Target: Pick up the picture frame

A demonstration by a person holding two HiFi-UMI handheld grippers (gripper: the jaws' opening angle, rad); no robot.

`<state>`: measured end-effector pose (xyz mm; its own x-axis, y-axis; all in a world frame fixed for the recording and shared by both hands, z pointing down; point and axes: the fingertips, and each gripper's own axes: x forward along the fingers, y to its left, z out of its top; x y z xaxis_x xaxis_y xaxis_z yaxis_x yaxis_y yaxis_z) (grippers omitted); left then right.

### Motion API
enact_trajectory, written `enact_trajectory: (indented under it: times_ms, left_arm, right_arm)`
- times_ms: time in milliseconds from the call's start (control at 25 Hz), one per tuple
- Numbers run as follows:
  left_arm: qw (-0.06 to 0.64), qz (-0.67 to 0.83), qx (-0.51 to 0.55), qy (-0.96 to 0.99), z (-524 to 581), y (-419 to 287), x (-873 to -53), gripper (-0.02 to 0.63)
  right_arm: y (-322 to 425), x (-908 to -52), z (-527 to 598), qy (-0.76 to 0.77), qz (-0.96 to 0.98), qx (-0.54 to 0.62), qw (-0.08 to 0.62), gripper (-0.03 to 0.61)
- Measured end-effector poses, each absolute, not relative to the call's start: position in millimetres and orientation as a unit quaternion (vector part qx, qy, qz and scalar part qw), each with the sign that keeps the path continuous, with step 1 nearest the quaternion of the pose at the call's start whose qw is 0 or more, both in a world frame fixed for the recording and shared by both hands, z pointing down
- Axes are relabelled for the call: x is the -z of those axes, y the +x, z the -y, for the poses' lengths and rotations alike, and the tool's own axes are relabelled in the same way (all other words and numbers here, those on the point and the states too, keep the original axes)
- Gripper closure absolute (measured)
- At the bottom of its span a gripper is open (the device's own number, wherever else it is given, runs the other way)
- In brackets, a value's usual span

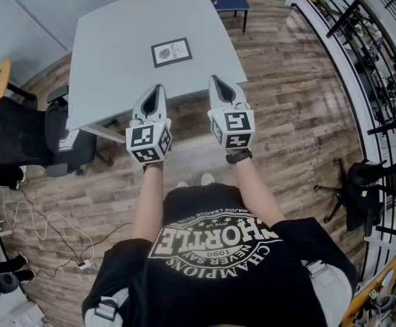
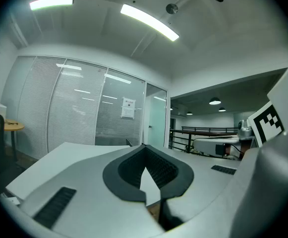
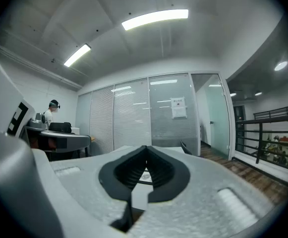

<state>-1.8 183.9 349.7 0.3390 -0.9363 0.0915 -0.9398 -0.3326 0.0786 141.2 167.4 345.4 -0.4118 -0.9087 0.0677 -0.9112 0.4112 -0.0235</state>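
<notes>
The picture frame (image 1: 171, 52), dark-edged with a white print, lies flat on the grey table (image 1: 116, 53), just past the middle. My left gripper (image 1: 159, 88) and right gripper (image 1: 215, 80) are held level side by side over the table's near edge, short of the frame, which sits between their lines. Both are shut, tips meeting, with nothing held. In the left gripper view the shut jaws (image 2: 144, 147) show only tabletop through their gap. In the right gripper view the frame (image 3: 145, 175) peeks through the gap under the shut jaws (image 3: 146, 148).
A black office chair (image 1: 13, 138) stands left of the table and a blue chair (image 1: 232, 2) beyond its far end. A black railing (image 1: 361, 39) runs along the right, with another dark chair (image 1: 361, 189) there. Cables (image 1: 48, 230) trail on the wood floor. A person (image 3: 52, 110) sits at a far desk.
</notes>
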Motion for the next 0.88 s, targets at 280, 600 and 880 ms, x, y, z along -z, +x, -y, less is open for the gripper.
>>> enact_trajectory:
  times_ms: [280,600,880]
  left_arm:
    - [0.069,0.588,-0.013,0.806,-179,12,-359,0.611]
    - [0.092,0.602,-0.013,0.793,-141,-21,-382,0.611]
    - [0.095,0.588,-0.01,0.803,-64,-36,-389,0.611]
  right_arm:
    - [153,-356,-154,0.528,0.848,-0.041,0.02,0.58]
    - [124,-374,-116,0.514,0.856,-0.054,0.027,0.58]
    - [104,-378,-41,0.523,0.85,-0.053,0.029,0.58]
